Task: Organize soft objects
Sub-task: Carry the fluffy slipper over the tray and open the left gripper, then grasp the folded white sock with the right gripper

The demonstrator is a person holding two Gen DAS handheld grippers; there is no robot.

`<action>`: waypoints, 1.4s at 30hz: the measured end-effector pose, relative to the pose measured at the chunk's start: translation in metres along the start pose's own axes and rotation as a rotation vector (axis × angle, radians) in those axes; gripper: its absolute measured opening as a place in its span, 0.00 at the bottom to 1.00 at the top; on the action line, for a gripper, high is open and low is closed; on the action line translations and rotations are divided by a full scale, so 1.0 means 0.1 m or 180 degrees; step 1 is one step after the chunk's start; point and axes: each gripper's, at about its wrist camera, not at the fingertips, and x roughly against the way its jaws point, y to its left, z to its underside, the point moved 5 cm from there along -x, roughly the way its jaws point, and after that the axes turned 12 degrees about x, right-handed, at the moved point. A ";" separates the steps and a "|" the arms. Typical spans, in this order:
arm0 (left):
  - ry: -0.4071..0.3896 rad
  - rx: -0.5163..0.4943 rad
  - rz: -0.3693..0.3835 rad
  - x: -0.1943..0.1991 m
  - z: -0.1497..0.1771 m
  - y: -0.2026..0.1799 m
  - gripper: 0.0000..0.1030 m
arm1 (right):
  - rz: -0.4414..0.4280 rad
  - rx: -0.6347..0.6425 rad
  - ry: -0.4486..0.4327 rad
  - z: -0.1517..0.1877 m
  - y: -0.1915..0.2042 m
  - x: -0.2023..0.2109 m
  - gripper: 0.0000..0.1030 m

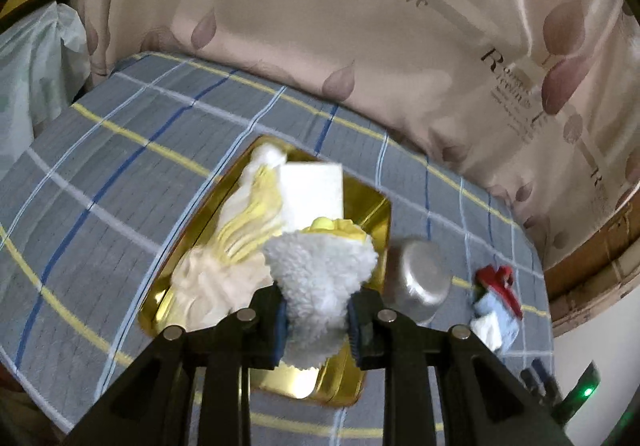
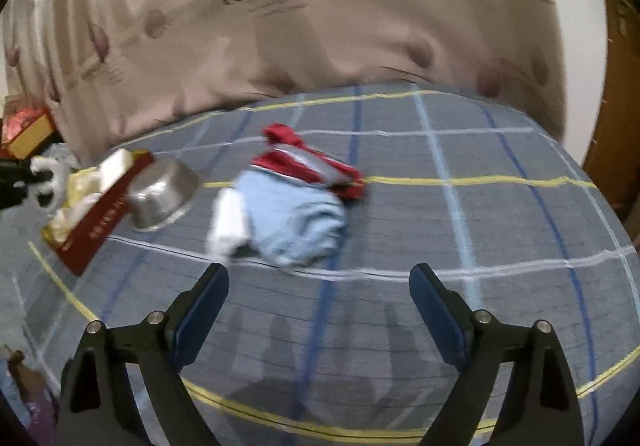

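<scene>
My left gripper (image 1: 318, 320) is shut on a white fluffy plush piece (image 1: 320, 274) and holds it over the gold box (image 1: 372, 217). In that box lie a cream and yellow soft toy (image 1: 240, 238) and a white foam block (image 1: 312, 191). My right gripper (image 2: 318, 286) stands open above the checked bed cover, with nothing between its fingers. Just ahead of it lie a light blue cloth (image 2: 298, 219), a small white cloth (image 2: 229, 224) and a red and grey cloth (image 2: 316, 165). At that view's left edge sits the box (image 2: 94, 236), whose outside is dark red, with the left gripper and its plush piece (image 2: 46, 181).
A steel bowl (image 1: 424, 278) (image 2: 162, 195) lies tipped beside the box's right side. A beige quilt (image 1: 360, 25) with leaf prints is bunched along the far side of the bed. A pale plastic bag (image 1: 28, 65) stands at the left. A wooden frame (image 1: 592, 262) edges the right.
</scene>
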 end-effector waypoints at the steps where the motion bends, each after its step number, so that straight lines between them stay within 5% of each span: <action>1: 0.0026 -0.0020 -0.0019 0.02 0.05 0.06 0.23 | -0.0059 0.0030 0.0000 -0.04 0.08 -0.01 0.87; 13: 0.0398 -0.0288 0.0031 -0.24 0.43 0.11 0.24 | -0.0250 0.0152 0.0042 -0.31 0.43 -0.14 0.85; 25: 0.0588 -0.0500 -0.0050 -0.55 0.63 0.08 0.41 | -0.0296 0.0467 0.0268 -0.47 0.66 -0.54 0.73; 29: 0.0569 -0.0630 -0.0244 -0.54 0.64 0.06 0.41 | -0.0335 0.0473 0.0313 -0.50 0.66 -0.63 0.66; 31: 0.0517 -0.0678 -0.0334 -0.48 0.64 0.04 0.42 | -0.0386 0.0460 0.0378 -0.50 0.67 -0.70 0.55; 36: 0.0201 -0.0802 -0.0420 -0.23 0.62 -0.05 0.50 | -0.0464 0.0424 0.0455 -0.49 0.67 -0.79 0.52; 42: 0.0109 -0.0880 -0.0413 -0.15 0.59 -0.12 0.52 | -0.0521 0.0395 0.0632 -0.47 0.67 -0.90 0.47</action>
